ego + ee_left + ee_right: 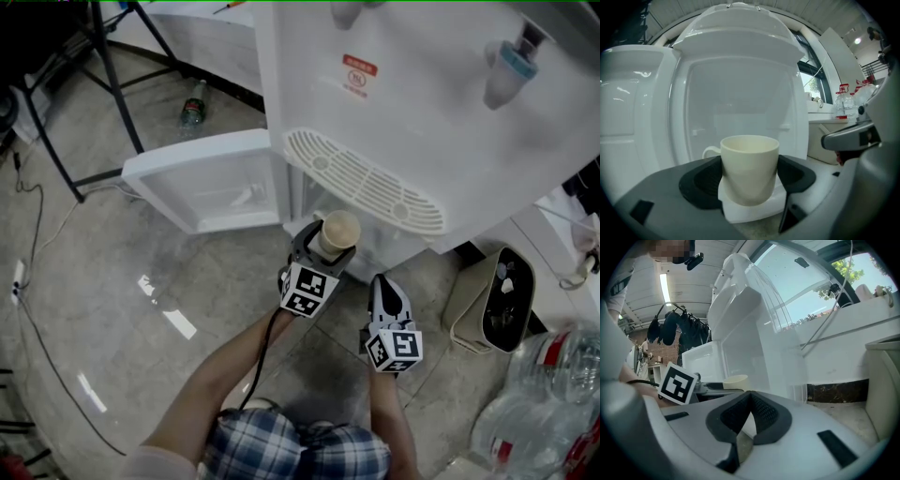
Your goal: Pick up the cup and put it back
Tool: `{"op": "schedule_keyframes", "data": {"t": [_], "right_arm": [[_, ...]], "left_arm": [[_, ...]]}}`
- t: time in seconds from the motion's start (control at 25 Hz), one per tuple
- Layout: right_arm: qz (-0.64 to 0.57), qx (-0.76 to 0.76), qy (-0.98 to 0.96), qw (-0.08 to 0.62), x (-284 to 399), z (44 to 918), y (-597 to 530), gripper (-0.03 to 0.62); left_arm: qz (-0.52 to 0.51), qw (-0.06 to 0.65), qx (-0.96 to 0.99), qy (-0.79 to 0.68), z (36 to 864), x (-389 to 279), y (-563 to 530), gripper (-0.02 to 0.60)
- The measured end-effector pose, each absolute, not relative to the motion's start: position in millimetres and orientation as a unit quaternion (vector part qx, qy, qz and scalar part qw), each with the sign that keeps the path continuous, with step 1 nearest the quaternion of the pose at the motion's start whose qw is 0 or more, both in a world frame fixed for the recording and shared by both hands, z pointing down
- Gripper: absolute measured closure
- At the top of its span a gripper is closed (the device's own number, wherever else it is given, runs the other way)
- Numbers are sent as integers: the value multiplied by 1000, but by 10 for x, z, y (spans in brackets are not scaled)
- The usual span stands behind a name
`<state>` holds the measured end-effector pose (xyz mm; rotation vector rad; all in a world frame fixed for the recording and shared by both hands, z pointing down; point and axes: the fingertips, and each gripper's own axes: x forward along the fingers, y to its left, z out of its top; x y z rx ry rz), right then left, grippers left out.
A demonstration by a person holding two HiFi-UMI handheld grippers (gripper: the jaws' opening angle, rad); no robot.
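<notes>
Where the tiled floor [112, 281] meets the wall, a big white water dispenser [422, 112] stands with its lower cabinet door [211, 178] swung open to the left. A beige waste bin [492, 305] stands at its right foot, with clear water bottles [553, 394] heaped near it. A black stand [103, 75] and a small green bottle [192, 105] are well off to the left. The person crouches in front with both tools held low. The left gripper [317, 255] is clamped on the cream cup [750, 168], one dark pad pressed to each side. The cup is upright, its handle turned toward the open cabinet, and sits just below the drip grille [366, 183]. The right gripper [749, 404] hangs just beside the left one, jaws pressed together on nothing.
</notes>
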<state>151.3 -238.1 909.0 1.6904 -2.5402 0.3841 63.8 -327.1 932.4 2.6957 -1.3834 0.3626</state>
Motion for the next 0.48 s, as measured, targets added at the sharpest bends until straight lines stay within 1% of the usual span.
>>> {"op": "schedule_keyframes", "data": {"t": [0.48], "right_arm": [[117, 544, -830, 37, 1448, 9070, -2377, 577]], "left_arm": [[76, 30, 898, -432, 8670, 444, -2710, 207]]}}
